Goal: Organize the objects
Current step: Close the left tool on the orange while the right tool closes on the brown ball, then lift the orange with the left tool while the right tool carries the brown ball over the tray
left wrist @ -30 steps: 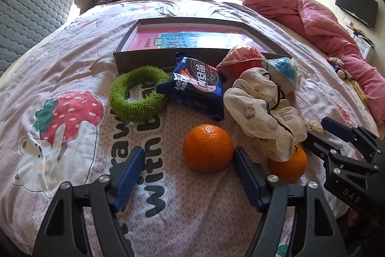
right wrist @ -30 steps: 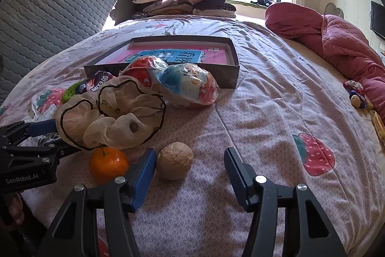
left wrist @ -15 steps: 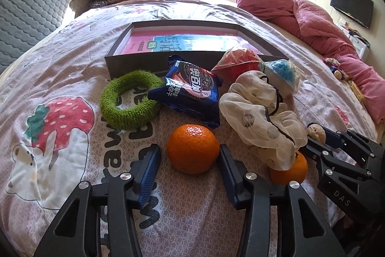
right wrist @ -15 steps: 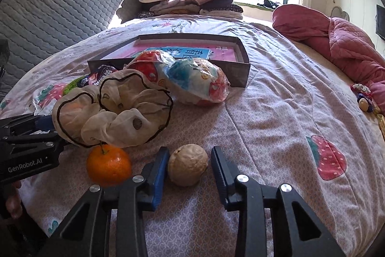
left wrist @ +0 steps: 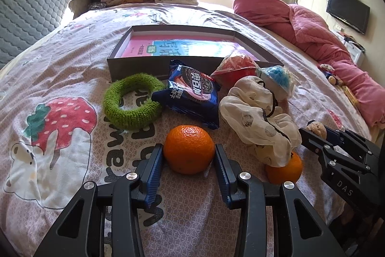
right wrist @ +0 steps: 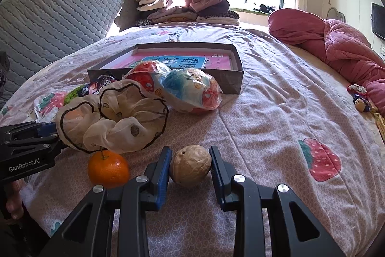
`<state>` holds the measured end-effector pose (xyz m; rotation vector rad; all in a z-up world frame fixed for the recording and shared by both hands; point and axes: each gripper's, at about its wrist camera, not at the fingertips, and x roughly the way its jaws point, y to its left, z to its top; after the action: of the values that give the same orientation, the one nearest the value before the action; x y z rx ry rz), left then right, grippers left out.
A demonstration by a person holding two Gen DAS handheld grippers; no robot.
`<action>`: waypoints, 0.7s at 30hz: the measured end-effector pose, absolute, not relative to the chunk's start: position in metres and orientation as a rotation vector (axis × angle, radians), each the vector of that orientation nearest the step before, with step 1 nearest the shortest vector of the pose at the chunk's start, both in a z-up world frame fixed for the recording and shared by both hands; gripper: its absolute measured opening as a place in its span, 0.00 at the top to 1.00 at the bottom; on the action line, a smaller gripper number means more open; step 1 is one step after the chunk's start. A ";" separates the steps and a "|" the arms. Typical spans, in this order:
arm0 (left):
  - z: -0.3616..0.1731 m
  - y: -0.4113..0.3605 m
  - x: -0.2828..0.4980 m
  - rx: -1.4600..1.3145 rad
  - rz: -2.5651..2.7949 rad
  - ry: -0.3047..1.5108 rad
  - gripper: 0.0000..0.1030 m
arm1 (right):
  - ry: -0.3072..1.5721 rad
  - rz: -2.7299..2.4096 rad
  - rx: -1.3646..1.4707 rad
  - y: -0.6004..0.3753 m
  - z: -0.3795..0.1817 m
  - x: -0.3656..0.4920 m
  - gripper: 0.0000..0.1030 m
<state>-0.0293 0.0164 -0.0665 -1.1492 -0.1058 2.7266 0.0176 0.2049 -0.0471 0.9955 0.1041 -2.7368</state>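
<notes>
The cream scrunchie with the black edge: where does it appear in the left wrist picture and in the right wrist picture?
Left wrist view: the cream scrunchie lies right of centre, partly over the second orange.
Right wrist view: it lies left of centre, just behind that orange.
Shared landmark: the grey box behind it.

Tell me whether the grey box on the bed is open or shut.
Open. The box has no lid on it; its walls stand bare and a pink and blue book lies flat inside, seen from both views.
</notes>
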 end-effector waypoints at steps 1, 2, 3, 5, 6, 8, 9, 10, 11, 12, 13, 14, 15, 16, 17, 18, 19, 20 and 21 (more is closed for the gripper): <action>-0.066 0.016 -0.028 -1.146 2.727 -0.109 0.59 | 0.102 -2.740 0.988 0.205 -0.046 0.018 0.69; -0.065 0.016 -0.028 -1.143 2.730 -0.109 0.59 | 0.102 -2.742 0.983 0.205 -0.045 0.019 0.69; -0.064 0.016 -0.027 -1.139 2.730 -0.108 0.59 | 0.102 -2.742 0.980 0.206 -0.045 0.019 0.69; -0.062 0.016 -0.025 -1.128 2.732 -0.106 0.59 | 0.101 -2.745 0.974 0.206 -0.044 0.019 0.69; -0.060 0.016 -0.025 -1.125 2.733 -0.101 0.59 | 0.100 -2.744 0.973 0.206 -0.043 0.019 0.69; -0.057 0.017 -0.024 -1.119 2.730 -0.098 0.59 | 0.101 -2.742 0.972 0.205 -0.041 0.018 0.69; -0.055 0.018 -0.023 -1.115 2.731 -0.096 0.59 | 0.105 -2.740 0.972 0.205 -0.040 0.018 0.69; -0.053 0.018 -0.022 -1.108 2.734 -0.092 0.59 | 0.108 -2.742 0.967 0.205 -0.038 0.018 0.69; -0.050 0.019 -0.021 -1.100 2.738 -0.086 0.59 | 0.109 -2.743 0.960 0.205 -0.036 0.019 0.69; -0.048 0.019 -0.020 -1.093 2.742 -0.083 0.59 | 0.110 -2.745 0.951 0.206 -0.034 0.020 0.69; -0.045 0.019 -0.018 -1.084 2.749 -0.078 0.59 | 0.112 -2.748 0.941 0.206 -0.031 0.021 0.69; -0.044 0.019 -0.017 -1.078 2.753 -0.074 0.59 | 0.113 -2.749 0.933 0.205 -0.029 0.021 0.69; -0.042 0.019 -0.015 -1.073 2.757 -0.073 0.59 | 0.114 -2.747 0.927 0.205 -0.027 0.022 0.69; -0.040 0.018 -0.014 -1.071 2.761 -0.075 0.59 | 0.112 -2.746 0.922 0.204 -0.024 0.022 0.69; -0.037 0.018 -0.013 -1.066 2.764 -0.079 0.59 | 0.110 -2.742 0.918 0.204 -0.022 0.023 0.69; -0.035 0.017 -0.011 -1.059 2.767 -0.080 0.59 | 0.110 -2.740 0.914 0.203 -0.020 0.024 0.69; -0.032 0.017 -0.011 -1.055 2.771 -0.079 0.59 | 0.112 -2.742 0.906 0.202 -0.017 0.024 0.69; -0.030 0.018 -0.010 -1.050 2.773 -0.077 0.59 | 0.114 -2.743 0.898 0.201 -0.014 0.024 0.69; -0.028 0.018 -0.010 -1.045 2.775 -0.076 0.59 | 0.113 -2.743 0.888 0.200 -0.010 0.024 0.69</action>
<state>-0.0097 0.0179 -0.0276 -1.0447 -0.0755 2.7754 0.0244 0.1998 -0.0103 0.8877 0.1130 -2.7433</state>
